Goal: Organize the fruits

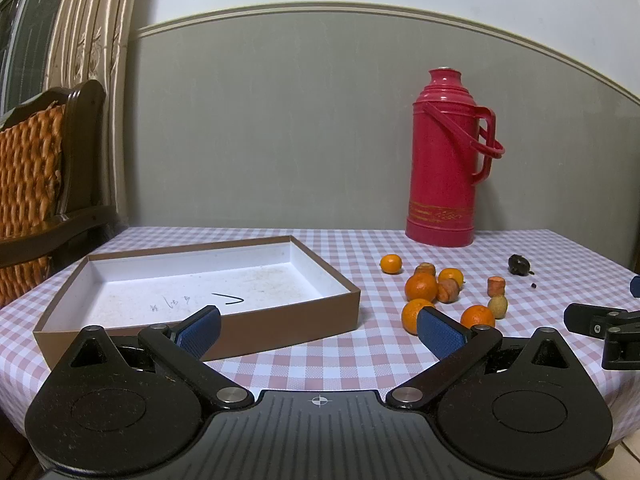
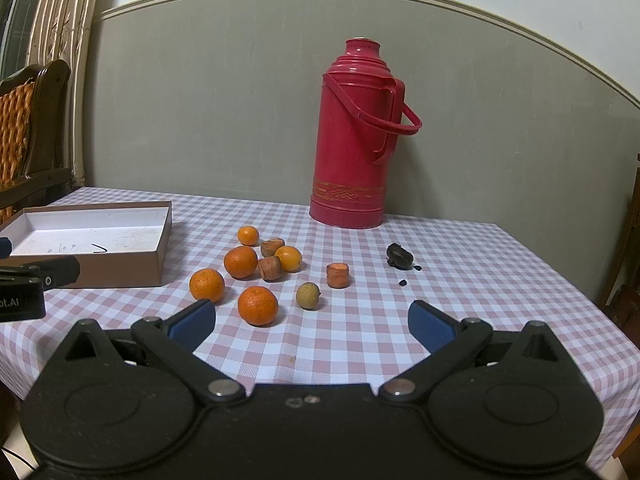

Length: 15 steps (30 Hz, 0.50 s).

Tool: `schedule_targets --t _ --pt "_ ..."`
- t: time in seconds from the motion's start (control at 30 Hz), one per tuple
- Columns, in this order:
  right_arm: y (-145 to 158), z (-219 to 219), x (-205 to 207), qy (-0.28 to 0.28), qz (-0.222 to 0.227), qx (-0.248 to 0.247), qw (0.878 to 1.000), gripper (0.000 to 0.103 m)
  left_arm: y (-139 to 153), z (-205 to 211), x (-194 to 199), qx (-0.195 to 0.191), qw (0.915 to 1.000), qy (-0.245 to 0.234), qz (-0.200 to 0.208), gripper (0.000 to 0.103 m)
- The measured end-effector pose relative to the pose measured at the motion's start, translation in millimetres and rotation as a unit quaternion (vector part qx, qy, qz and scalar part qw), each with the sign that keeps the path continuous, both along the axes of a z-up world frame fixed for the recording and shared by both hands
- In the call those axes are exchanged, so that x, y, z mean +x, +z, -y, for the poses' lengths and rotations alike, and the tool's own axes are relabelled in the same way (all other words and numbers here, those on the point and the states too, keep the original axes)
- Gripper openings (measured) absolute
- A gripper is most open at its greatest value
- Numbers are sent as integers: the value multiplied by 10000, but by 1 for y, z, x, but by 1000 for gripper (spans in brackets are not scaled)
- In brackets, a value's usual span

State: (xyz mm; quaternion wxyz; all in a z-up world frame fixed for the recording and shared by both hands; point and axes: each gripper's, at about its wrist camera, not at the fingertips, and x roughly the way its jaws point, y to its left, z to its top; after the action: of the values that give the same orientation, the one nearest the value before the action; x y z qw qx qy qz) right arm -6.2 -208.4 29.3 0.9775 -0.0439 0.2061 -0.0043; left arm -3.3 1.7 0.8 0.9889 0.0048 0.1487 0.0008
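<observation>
Both tools stand spread and hold nothing. The left tool (image 1: pixel 319 330) hovers low over the checked worktop (image 1: pixel 320 356), with the brown box (image 1: pixel 280 324) just ahead of its left finger and an orange (image 1: pixel 414 314) partly hidden behind its right finger. The right tool (image 2: pixel 312 326) faces the fruit cluster: one orange (image 2: pixel 257 305) lies just ahead between its fingers, a small tan fruit (image 2: pixel 308 295) beside it, carrot pieces (image 2: pixel 338 275) farther on. A red thermos (image 2: pixel 354 136) stands well beyond, against the wall.

Checked table (image 2: pixel 360 344): box (image 2: pixel 120 276), oranges (image 2: pixel 257 305), thermos (image 2: pixel 352 136)
</observation>
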Motion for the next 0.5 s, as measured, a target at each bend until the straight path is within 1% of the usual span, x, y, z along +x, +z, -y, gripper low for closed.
schedule_targets --t 0.5 --pt "0 0 0 17 3 -45 10000 97 1 0 0 -28 10000 -14 4 103"
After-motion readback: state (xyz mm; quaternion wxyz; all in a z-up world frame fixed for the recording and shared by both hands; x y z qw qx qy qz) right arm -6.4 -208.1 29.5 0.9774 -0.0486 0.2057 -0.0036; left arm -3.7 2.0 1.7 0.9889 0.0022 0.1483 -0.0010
